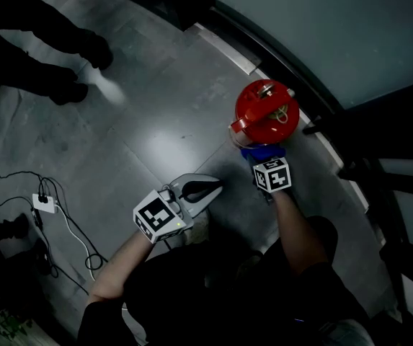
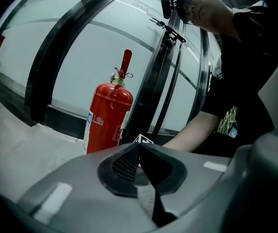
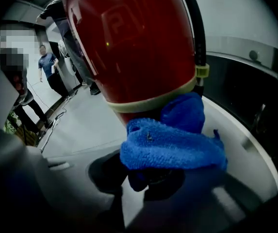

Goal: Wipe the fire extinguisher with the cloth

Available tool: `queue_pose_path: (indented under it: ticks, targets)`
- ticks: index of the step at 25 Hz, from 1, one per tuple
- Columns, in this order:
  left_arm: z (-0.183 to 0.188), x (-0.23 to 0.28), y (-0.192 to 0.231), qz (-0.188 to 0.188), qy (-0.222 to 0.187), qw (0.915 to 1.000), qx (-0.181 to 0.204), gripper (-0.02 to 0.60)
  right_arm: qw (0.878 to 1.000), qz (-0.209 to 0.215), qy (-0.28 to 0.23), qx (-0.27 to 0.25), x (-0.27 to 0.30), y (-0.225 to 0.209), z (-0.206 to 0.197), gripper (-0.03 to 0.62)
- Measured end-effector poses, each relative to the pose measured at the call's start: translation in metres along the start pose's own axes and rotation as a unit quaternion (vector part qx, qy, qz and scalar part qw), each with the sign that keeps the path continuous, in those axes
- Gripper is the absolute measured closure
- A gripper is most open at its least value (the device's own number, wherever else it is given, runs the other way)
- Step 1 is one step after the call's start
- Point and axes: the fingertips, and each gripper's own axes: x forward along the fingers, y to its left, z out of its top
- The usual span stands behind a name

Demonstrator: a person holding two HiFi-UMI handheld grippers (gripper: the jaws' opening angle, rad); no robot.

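Right gripper (image 1: 264, 158) low in front of the person, jaws clenched on a bunched blue cloth (image 3: 172, 147); the cloth's wad bulges over and past the jaw tips. In the right gripper view the cloth lies against the lower body of the fire extinguisher (image 3: 134, 47), at the pale band near its foot, with more blue folded up at 1 o'clock of the wad. In the head view the red fire extinguisher (image 1: 265, 110) stands upright on the floor (image 1: 156, 121) at about 1 o'clock from picture centre; the right gripper and cloth (image 1: 262, 151) sit at its 6 o'clock, touching its near side. Left gripper (image 1: 210, 188) at the extinguisher's 8 o'clock, apart from it, jaws pressed together with nothing between them; its own view shows the ribbed pads meeting at the tip, and the extinguisher (image 2: 107, 118) standing beyond at 11 o'clock, red lever on top, white label on the side. Behind the extinguisher, a curved dark frame with pale glass panels (image 2: 56, 42). Farther off on the floor, at 8 o'clock of the head view, dark cables and a small white adapter (image 1: 44, 202). At 11 o'clock, the legs and shoes of a standing person (image 1: 76, 56).
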Motion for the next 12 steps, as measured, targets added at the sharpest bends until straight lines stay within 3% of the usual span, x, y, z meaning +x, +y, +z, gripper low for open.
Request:
queue_pose_path:
  ticks: [7,12]
  targets:
    - [0.009,0.003,-0.005,0.002,-0.007,0.9999,0.012,0.575,1.0,0.014,0.005,0.011,-0.009,0.006,-0.003,0.536]
    - [0.019,0.014,-0.014,-0.012,-0.019,0.9995,0.022,0.575,0.999,0.054,0.002,-0.008,-0.05,0.027,0.007,0.536]
